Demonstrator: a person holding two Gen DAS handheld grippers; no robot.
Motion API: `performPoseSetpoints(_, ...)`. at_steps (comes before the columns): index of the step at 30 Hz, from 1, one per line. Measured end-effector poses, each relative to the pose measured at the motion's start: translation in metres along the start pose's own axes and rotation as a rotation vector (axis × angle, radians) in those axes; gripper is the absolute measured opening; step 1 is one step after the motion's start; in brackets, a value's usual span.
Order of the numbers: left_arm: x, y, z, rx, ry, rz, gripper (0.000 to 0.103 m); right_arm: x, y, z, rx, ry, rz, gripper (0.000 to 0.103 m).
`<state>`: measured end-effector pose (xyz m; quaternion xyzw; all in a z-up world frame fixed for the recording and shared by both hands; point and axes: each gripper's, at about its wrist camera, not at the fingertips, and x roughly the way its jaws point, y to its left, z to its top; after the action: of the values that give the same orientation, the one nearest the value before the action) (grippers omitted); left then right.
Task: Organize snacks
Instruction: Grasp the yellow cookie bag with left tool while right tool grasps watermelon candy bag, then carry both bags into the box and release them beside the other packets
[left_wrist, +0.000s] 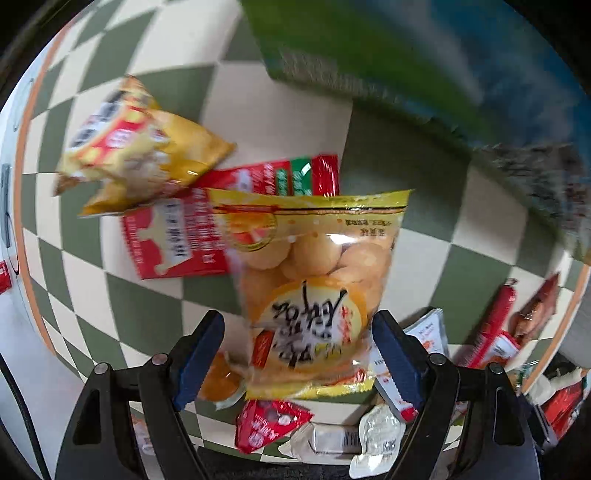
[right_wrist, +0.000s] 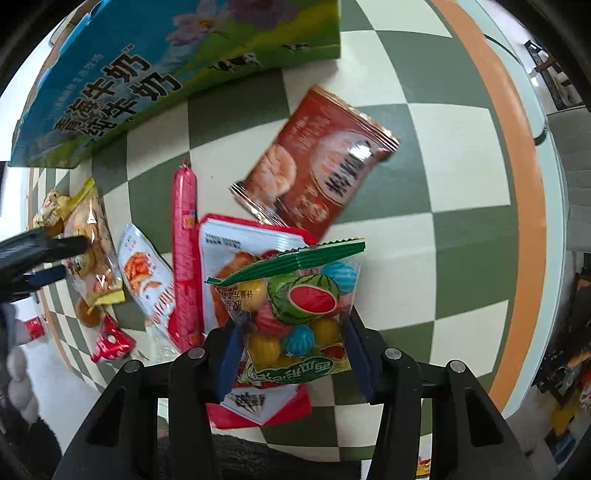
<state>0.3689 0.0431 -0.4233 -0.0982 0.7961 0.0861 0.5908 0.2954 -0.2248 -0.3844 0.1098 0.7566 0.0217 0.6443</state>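
Observation:
A clear yellow bag of round pastries (left_wrist: 314, 266) lies on the checkered table (left_wrist: 461, 280). Its lower end sits between the jaws of my left gripper (left_wrist: 299, 325), which stands open: there is a gap at the left pad, and the right pad is just at the bag's edge. The right wrist view shows this gripper (right_wrist: 62, 258) over the same bag (right_wrist: 88, 229). My right gripper (right_wrist: 293, 325) is shut on a clear bag of coloured gum balls with a watermelon picture (right_wrist: 303, 306), held just above a red and white packet (right_wrist: 229, 251).
A blue and green milk carton (right_wrist: 147, 74) stands at the far side. Around it lie a brown bread bag (right_wrist: 325, 162), a pink sausage (right_wrist: 184, 240), a yellow snack bag (left_wrist: 136, 147), a red packet (left_wrist: 173, 236), a small red packet (left_wrist: 266, 421) and jelly cups (left_wrist: 376, 435). The table's orange rim (right_wrist: 517, 192) curves along the right.

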Motion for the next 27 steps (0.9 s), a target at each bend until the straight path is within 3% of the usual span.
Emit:
performPoseSetpoints(5, 0.011, -0.013, 0.012, 0.05, -0.015, 0.028, 0.081, 0.009, 0.0, 0.018, 0.033, 0.036, 0.024, 0.055)
performPoseSetpoints(9, 0.013, -0.036, 0.001, 0.09, -0.049, 0.018, 0.056, 0.012, -0.002, 0.025, 0.063, 0.051, 0.049, 0.056)
performPoseSetpoints(12, 0.001, -0.039, -0.028, 0.105, -0.07, 0.019, 0.048, 0.011, -0.004, 0.026, 0.065, 0.05, 0.042, 0.056)
performPoseSetpoints(21, -0.033, -0.01, -0.076, 0.129, -0.112, -0.04, 0.043, 0.003, -0.013, 0.01, 0.06, 0.007, 0.06, 0.052)
performPoseSetpoints(27, -0.083, 0.006, -0.109, 0.163, -0.161, -0.098, 0.042, -0.015, -0.006, 0.005, 0.046, -0.023, 0.104, 0.052)
